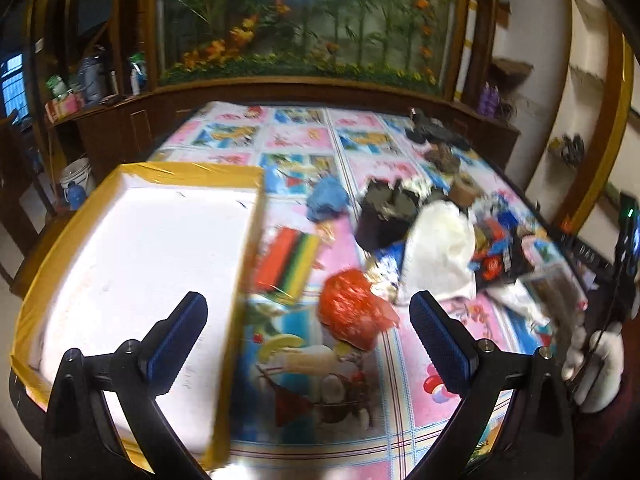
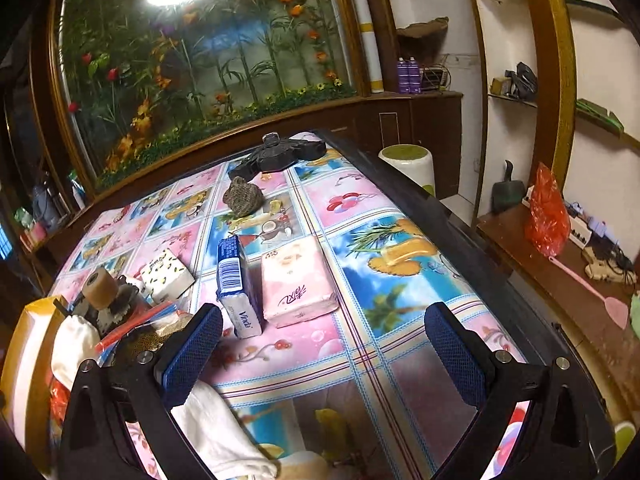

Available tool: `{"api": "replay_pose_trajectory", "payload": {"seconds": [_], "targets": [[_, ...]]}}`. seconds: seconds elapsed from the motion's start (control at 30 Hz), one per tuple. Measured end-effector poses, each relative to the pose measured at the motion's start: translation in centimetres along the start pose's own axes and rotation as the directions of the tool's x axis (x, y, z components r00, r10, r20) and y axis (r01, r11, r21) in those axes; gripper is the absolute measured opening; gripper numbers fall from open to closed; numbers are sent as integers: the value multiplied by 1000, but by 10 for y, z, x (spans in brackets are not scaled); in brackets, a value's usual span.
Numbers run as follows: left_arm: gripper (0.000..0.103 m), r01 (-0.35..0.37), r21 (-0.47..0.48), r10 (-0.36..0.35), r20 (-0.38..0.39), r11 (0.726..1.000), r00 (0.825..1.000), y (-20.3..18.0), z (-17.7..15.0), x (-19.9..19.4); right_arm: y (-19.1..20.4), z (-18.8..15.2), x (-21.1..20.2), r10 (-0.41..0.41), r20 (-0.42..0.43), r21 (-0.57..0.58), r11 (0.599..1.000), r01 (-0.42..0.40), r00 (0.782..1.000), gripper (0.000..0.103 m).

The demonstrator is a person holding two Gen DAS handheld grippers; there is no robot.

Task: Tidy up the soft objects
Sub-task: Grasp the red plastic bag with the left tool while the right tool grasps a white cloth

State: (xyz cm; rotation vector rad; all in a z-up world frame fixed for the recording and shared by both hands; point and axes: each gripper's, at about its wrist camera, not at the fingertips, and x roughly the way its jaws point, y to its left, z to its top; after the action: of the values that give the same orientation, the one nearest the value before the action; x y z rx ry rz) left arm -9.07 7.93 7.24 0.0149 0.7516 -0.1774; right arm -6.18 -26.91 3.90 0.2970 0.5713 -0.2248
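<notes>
Left gripper [image 1: 308, 322] and right gripper [image 2: 323, 343] both spread, empty; that blurred crinkly red plastic bag [image 1: 352, 312] probably slips when pinched.

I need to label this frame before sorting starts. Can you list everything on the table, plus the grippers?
Tray: one, white with yellow-taped rim, table's left.
Red plastic bag: one, beside tray.
Striped cloth: one, red, black, green, yellow.
Blue cloth: one, mid-table.
White cloth: one, in the pile.
Tissue packs: three; pink, blue, spotted white.
Knitted item: one, grey-brown, far side.
Tape roll: one, brown.
Left gripper: open, empty.
Right gripper: open, empty.
</notes>
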Motion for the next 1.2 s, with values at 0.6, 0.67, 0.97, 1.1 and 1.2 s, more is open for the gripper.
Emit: {"api": "replay_pose_trajectory", "payload": {"seconds": [0.6,0.67,0.97,1.1,1.2], "targets": [[71,63,-15,-64,-149,998,987,-14,3,65,8,-7,8,12,-35,-40,999,-14,999,102],[71,66,-15,-67,-169,998,983,-15,2,73,9,-7,8,11,-38,-40,999,-13,999,102],[39,128,-47,-135,-182,991,974,-14,-6,58,-27,0,0,119,-35,118,986,-115,992,102],[39,171,-64,-180,-163,983,970,-11,-6,46,-58,6,5,163,-108,195,971,-140,981,102],[39,204,-67,-212,-148,977,966,-14,-5,39,-60,11,6,141,-162,147,982,-118,977,102]]}}
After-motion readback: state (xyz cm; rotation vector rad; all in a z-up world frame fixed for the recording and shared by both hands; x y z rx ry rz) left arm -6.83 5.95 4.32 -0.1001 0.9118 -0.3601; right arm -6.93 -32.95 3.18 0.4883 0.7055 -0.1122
